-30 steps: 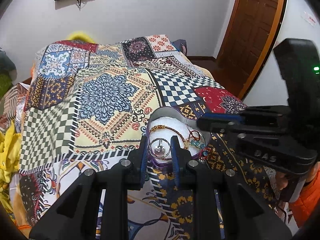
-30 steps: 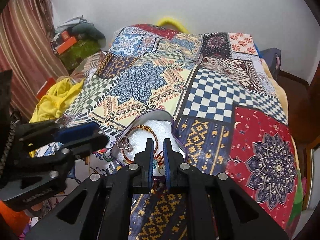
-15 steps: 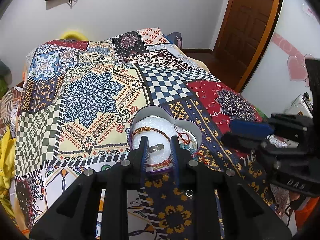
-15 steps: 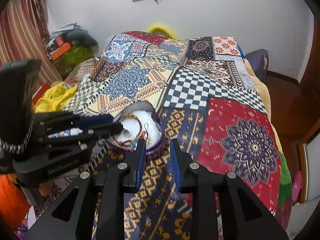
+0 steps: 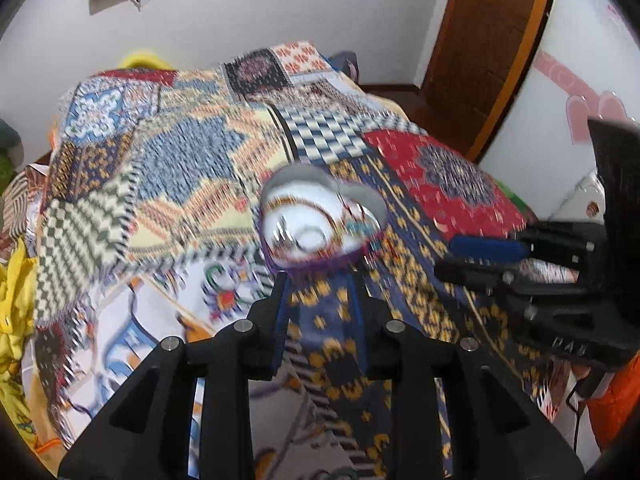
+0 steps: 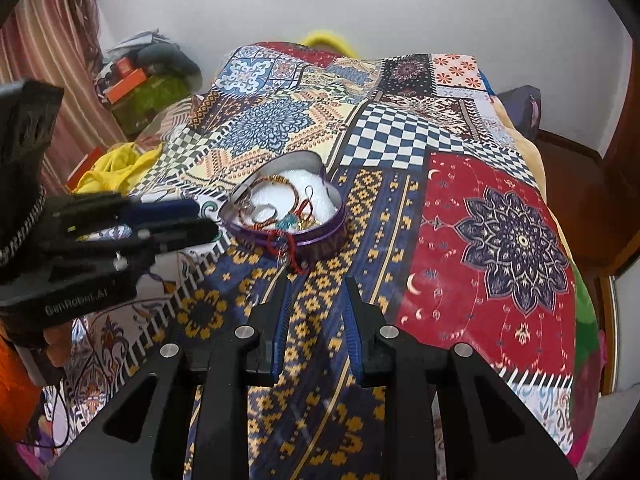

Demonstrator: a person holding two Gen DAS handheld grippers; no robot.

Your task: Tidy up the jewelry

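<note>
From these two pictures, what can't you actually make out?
- Left wrist view: motion blur smears the jewelry in the heart tin; single pieces can't be told apart.
- Right wrist view: the tin's near wall hides part of its floor; the red cord trails over it.
- Right wrist view: the left gripper covers the bedspread behind it.
- Left wrist view: the right gripper's body is cut off by the edge.
- Both views: the dark wall item is cut off at the top.

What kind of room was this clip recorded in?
Most likely a bedroom in a home: a bed under a patchwork bedspread fills the view, a wooden door stands at one side, and clothes and boxes are piled by a striped curtain.
</note>
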